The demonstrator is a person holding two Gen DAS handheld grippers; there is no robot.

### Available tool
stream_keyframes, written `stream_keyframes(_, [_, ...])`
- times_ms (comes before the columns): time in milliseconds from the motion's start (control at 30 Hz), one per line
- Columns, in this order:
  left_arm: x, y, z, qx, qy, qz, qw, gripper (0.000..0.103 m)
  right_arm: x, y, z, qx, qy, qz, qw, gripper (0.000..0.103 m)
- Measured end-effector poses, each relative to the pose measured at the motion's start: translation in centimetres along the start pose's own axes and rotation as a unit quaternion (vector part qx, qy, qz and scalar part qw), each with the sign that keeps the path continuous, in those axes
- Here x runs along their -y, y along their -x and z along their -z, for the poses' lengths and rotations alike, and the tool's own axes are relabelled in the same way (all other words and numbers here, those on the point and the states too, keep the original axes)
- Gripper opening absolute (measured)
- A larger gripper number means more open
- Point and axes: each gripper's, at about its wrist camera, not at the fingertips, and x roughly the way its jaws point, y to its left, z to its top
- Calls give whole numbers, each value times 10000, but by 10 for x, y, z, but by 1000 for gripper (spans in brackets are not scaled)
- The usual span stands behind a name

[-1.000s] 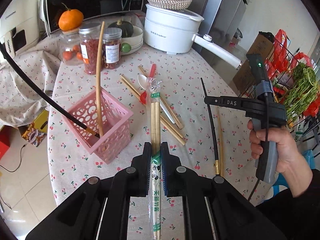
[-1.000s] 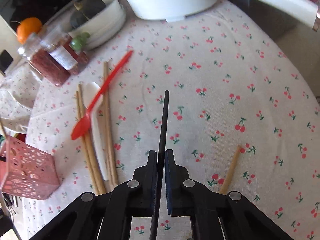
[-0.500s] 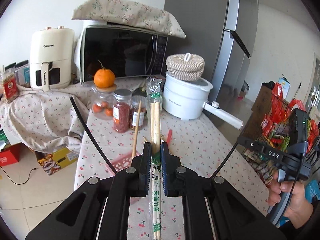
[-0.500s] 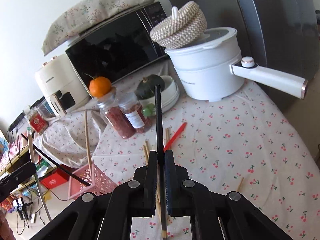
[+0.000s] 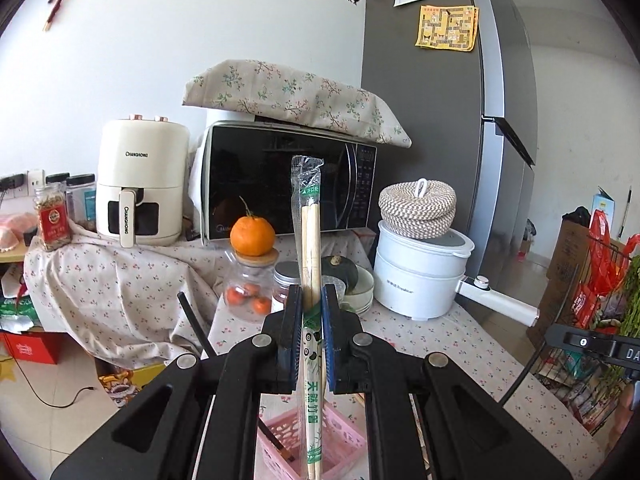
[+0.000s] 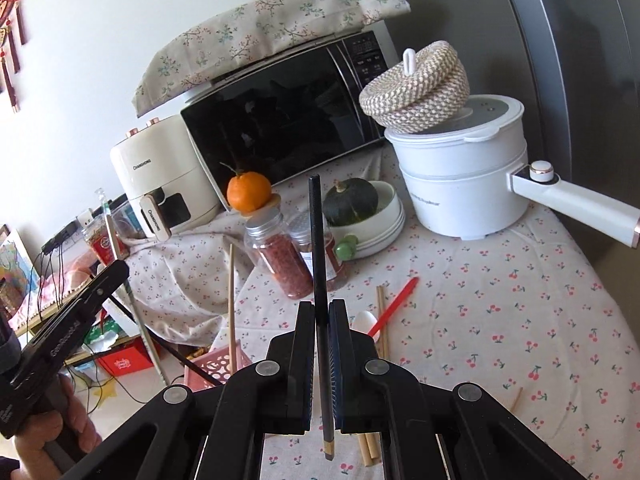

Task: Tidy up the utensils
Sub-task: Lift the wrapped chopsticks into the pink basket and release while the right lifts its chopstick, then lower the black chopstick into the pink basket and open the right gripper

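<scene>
The left gripper [image 5: 311,300] pinches a wrapped pair of bamboo chopsticks [image 5: 310,232] between its fingers, holding it upright so the lower end hangs below the fingers, directly over the pink basket [image 5: 340,444]. That posture suits dropping the pair end-first into the holder.

The right gripper [image 6: 320,316] has its fingers pressed on a single black chopstick [image 6: 319,240], also upright, its gold-banded tip hanging beneath the fingers above the cherry-print tablecloth [image 6: 500,320]. From here the basket's corner [image 6: 216,364] lies left of the fingers, so this stick probably waits its turn.

Beyond the right fingers, a red spoon [image 6: 394,304], what seems a white spoon [image 6: 362,320] and loose bamboo chopsticks [image 6: 382,320] lie flat on the cloth, not yet collected.
</scene>
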Motion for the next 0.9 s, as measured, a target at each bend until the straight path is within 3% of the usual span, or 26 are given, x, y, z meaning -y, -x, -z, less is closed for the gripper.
stream_keyframes(267, [-3,-34,8,37,-76,-213,9997,9,-7,1,-6,83,-50,-108,9999,5])
stream_keyframes(467, [-10,-59,27,-745,73,37,9972,10,-18,-2,-13,111,-50,-210,9997,5])
stream_keyframes(633, [-10,-52,29,-1154,23,264,9930,11,-35,-3,-21,198,8,-390,9990,5])
stream_keyframes(900, [-29,-18,28,-1638,92,460,9854,34,-64,-3,-36,478,16,-673,9966,5])
